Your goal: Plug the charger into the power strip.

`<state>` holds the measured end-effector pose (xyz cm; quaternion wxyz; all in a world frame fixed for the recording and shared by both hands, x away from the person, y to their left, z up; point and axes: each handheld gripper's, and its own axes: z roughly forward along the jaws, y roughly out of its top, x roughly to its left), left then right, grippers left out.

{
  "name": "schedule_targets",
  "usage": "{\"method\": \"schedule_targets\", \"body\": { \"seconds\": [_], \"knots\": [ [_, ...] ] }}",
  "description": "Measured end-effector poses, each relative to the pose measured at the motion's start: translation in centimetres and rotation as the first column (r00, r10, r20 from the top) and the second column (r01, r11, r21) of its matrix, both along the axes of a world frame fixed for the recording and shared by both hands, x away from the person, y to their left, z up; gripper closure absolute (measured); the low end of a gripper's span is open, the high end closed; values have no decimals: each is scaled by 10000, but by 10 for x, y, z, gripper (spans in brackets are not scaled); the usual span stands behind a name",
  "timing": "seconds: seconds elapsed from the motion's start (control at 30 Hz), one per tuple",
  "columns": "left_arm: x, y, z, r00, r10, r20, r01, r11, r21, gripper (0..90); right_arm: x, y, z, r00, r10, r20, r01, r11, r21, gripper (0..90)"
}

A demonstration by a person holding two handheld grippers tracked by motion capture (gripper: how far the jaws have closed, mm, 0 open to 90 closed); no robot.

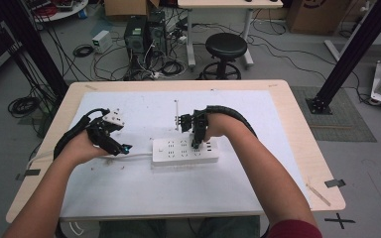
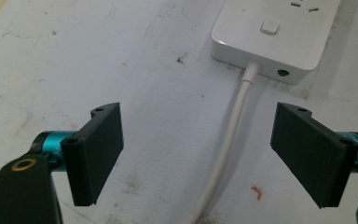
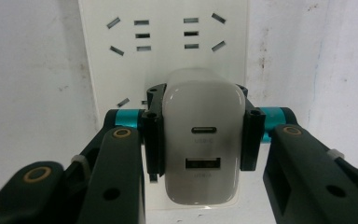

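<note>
The left gripper (image 2: pixel 199 158) gapes wide over the smooth round white cable (image 2: pixel 228 140) running ahead to the glossy rectangular power strip (image 1: pixel 184 150), while the right gripper (image 3: pixel 200 135) clamps a rounded white charger (image 3: pixel 202 144) above that strip's slotted sockets, on a scuffed white table (image 1: pixel 129 193), cables littering the grey floor (image 1: pixel 104 59) beyond.
</note>
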<state>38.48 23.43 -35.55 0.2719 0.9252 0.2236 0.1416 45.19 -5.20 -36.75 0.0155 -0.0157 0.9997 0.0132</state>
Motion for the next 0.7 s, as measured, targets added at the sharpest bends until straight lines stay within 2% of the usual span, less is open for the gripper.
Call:
{"method": "schedule_targets", "body": {
  "seconds": [0.13,0.17,0.2,0.23,0.33,0.47,0.53,0.57,0.67,0.7],
  "knots": [
    [2,0,-1,10000,-51,-51,51,9999,94,171,-1,0,1,9999,-115,-31,115,9999,6,612],
    [2,-1,-2,9999,-90,-70,90,9999,78,171,1,0,1,9999,-121,-41,122,9998,183,518],
    [2,-1,-2,9999,-90,-70,90,9999,78,171,1,0,1,9999,-121,-41,122,9998,183,518],
    [2,-1,-2,9999,-118,-53,118,9999,80,171,4,-2,4,9987,-471,-181,477,9981,377,467],
    [2,-1,-2,9999,-108,-58,109,9999,81,171,3,-4,7,9992,-405,-40,407,9971,650,467],
    [2,2,0,10000,-80,-22,80,10000,35,171,3,-14,16,9965,-834,-86,838,9903,1107,426],
    [1,3,0,10000,-79,10,78,9999,73,171,3,-14,16,9965,-834,-86,838,9903,1107,426],
    [1,4,1,10000,-71,48,71,10000,0,171,1,-19,20,9944,-1041,-177,1056,9807,1646,402],
    [1,4,1,10000,-54,78,54,10000,-30,171,-1,-22,22,9949,-991,-187,1008,9762,1919,403],
    [1,5,3,9999,-87,95,88,9999,-63,171,-2,-27,25,9929,-1178,-189,1191,9685,2188,379]
  ]
}}
